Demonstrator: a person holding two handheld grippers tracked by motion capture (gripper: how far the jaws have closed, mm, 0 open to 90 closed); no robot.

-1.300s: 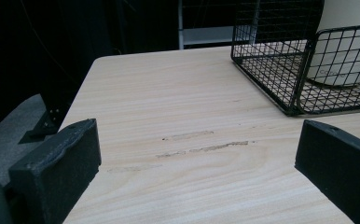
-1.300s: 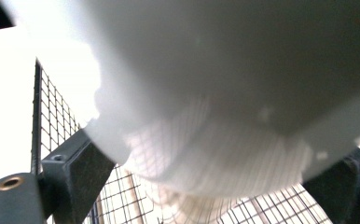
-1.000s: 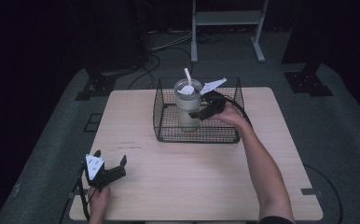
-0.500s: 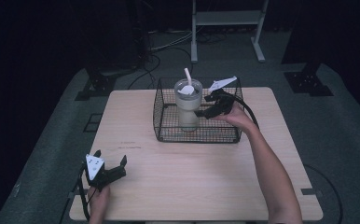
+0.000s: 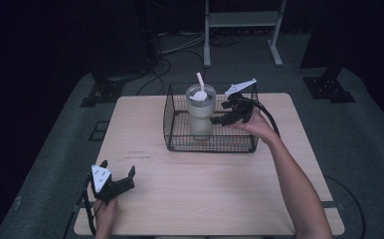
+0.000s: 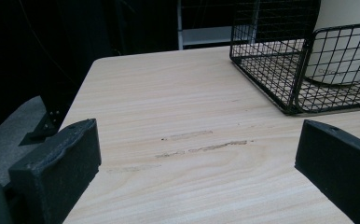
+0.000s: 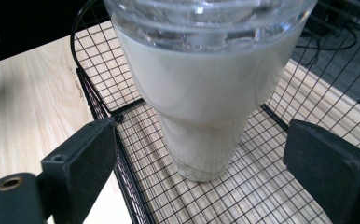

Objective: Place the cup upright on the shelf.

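Nearest the person, the left gripper (image 5: 116, 175) sits low at the near-left corner of the wooden table (image 5: 205, 189), held by the left hand (image 5: 105, 211) that comes up over the near edge. Its jaws stand wide apart with nothing between them; in the left gripper view bare tabletop runs ahead of them, with a few faint scuff marks (image 6: 201, 142) just in front. The table's left edge lies close on this gripper's outer side, and open wood stretches ahead and to its right as far as the wire basket (image 5: 180, 142).

Farther off, the right forearm (image 5: 294, 184) reaches diagonally across the table, the right hand (image 5: 253, 124) raised over the basket's right end. The right gripper (image 5: 220, 119) points leftward into the basket, its jaws spread and gripping nothing. Directly ahead of them stands the tumbler (image 7: 201, 107), upright on the basket floor, cream-bodied with a clear lid and a white straw (image 5: 199, 81). In the right gripper view the tumbler stands beyond the jaw tips, apart from both. The basket's wire walls hem it in on all sides.
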